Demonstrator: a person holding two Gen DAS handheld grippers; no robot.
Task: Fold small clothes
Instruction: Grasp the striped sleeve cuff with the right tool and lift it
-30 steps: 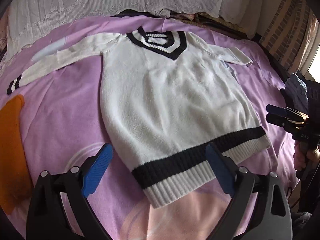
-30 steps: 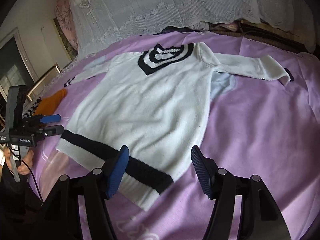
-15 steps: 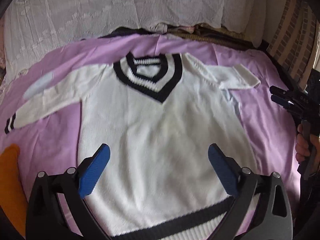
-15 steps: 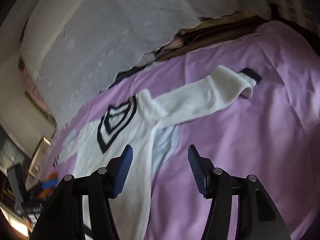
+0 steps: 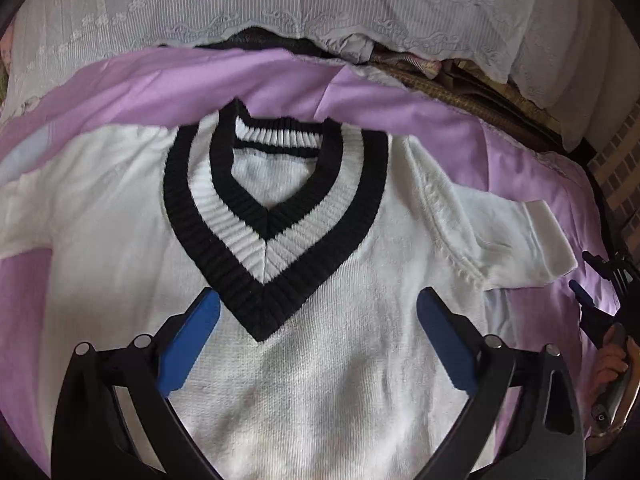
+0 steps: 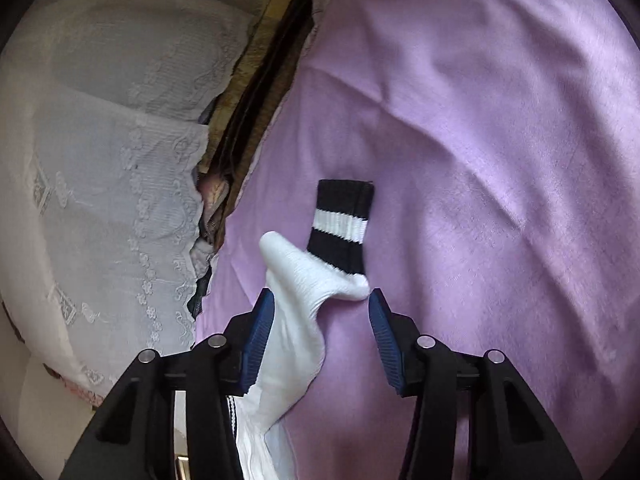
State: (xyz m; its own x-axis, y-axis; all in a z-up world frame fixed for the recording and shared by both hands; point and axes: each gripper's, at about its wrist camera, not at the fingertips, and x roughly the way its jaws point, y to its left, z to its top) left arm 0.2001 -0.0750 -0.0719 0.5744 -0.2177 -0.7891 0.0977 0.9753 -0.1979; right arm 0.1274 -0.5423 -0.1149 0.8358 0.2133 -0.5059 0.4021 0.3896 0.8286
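Note:
A small white knit sweater (image 5: 320,360) with a black-and-white V collar (image 5: 268,236) lies face up on the purple sheet (image 5: 500,148). My left gripper (image 5: 318,332) is open, hovering over the chest just below the collar. Its right sleeve (image 5: 512,236) is folded back on itself. In the right wrist view my right gripper (image 6: 322,328) is open, its fingers to either side of the sleeve's end (image 6: 304,300), where the black-and-white striped cuff (image 6: 342,224) lies flat on the sheet. The right gripper also shows at the right edge of the left wrist view (image 5: 600,304).
A white lace cover (image 5: 320,4) runs along the far side of the bed, with dark bedding and a woven mat (image 5: 460,92) showing beneath it. The purple sheet (image 6: 500,160) spreads to the right of the cuff. A brick wall (image 5: 620,160) stands at the right.
My left gripper moved up the sweater from the hem to the collar. My right gripper swung to the right sleeve and closed in on its cuff end. Both stayed open.

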